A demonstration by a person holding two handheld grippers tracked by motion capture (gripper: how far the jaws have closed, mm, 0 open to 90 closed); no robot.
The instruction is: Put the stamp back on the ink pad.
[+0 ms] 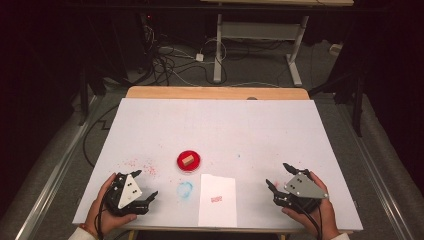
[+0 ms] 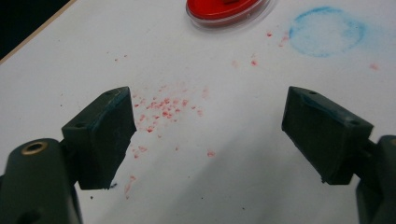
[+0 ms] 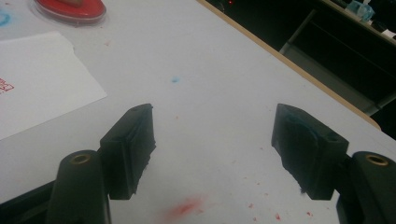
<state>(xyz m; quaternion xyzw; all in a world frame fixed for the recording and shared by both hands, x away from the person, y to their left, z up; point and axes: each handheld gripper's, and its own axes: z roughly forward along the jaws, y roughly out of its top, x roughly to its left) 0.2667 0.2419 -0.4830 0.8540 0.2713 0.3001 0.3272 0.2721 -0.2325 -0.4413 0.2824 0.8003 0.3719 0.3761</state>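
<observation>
A: Your left claw (image 1: 146, 186) and right claw (image 1: 280, 175) are resting low on the worktop (image 1: 260, 125), at about 7 and 5 o'clock. Both are standing wide apart, holding nothing.

B: Where is the stamp sitting?

A: The small wooden stamp block (image 1: 187, 160) is sitting inside the red ink dish (image 1: 189, 161), just short of the worktop's centre on your side. From your left claw it is lying toward 1 o'clock; the paper sheet (image 1: 217, 200), already carrying a red print (image 1: 216, 199), is lying just at 5 o'clock of the dish.

B: How is it likely handling?

A: Judging by its look, it is light and stiff, possibly ink-slick below. You are best taking hold of its two dry upper sides, well above the dish rim, since the shallow dish is probably sliding easily.
</observation>
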